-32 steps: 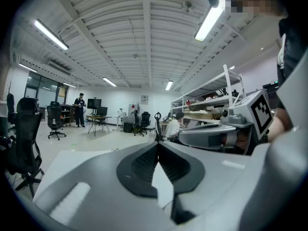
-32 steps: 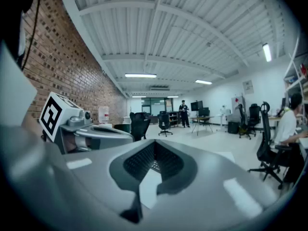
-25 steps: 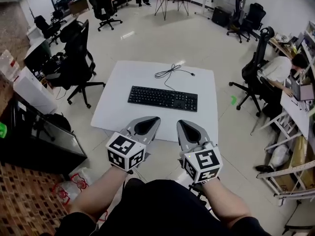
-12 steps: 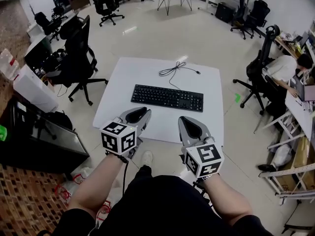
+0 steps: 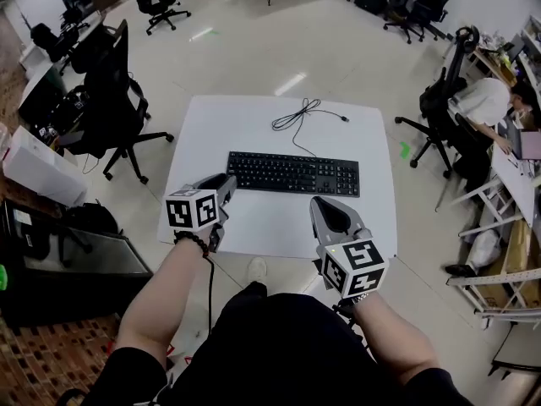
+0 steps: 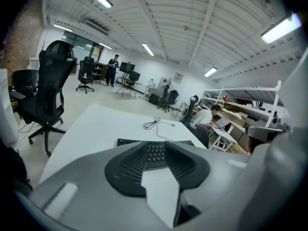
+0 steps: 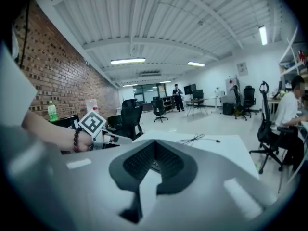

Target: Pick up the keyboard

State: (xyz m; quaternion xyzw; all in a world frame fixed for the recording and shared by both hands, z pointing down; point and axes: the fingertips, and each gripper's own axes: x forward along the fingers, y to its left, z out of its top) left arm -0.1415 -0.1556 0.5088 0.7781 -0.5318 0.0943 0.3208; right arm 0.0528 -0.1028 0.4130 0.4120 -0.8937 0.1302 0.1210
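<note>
The flat black rectangular keyboard [image 5: 293, 173] lies across the middle of the white square surface [image 5: 254, 222], its thin black cable [image 5: 296, 117] loosely coiled on the far side. The left claw [image 5: 226, 182] is just beside the keyboard's left end, its jaws opening with nothing gripped (keys show through the gap). The right claw [image 5: 325, 205] sits near the keyboard's front edge, jaws closed together and empty.

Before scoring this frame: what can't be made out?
Key legends on the keyboard: too small, head view.
Parts of the keyboard, left gripper view: covered by the left gripper's opening, empty jaws.
Most of the keyboard, right gripper view: behind the shut right gripper.
Plug type on the cable: too small.
</note>
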